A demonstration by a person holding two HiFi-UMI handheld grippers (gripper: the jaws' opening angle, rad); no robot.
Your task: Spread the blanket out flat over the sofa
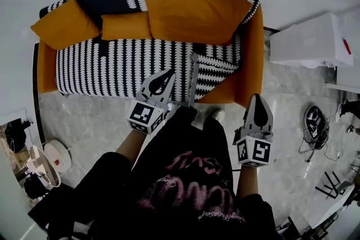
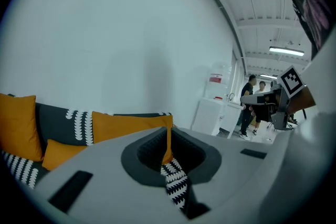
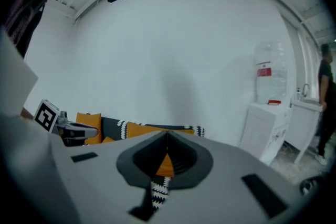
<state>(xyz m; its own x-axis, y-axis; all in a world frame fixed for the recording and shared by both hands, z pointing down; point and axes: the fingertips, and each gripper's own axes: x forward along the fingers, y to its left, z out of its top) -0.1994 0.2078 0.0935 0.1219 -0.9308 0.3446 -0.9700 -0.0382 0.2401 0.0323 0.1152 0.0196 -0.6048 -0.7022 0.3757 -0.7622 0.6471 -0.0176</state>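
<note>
Dark shirt [image 1: 185, 188] fills the foreground. Beyond it the blanket [image 1: 112, 67], striped black and white, covers the sofa [image 1: 254, 48] seat and back at twelve o'clock, long axis nine to three. One corner [image 1: 214, 73] at the three o'clock end is folded back. Left gripper [image 1: 167, 76], clenched on nothing, hovers nearest that corner. Right gripper [image 1: 257, 98], also clenched and empty, hangs over the floor [image 1: 90, 121].

Bare floor [image 1: 95, 121] lay open all along the front of the sofa [image 1: 253, 59]. Three orange cushions [image 1: 194, 14] crowded its back, and a white cabinet [image 1: 306, 42] stood just beside its right end.
</note>
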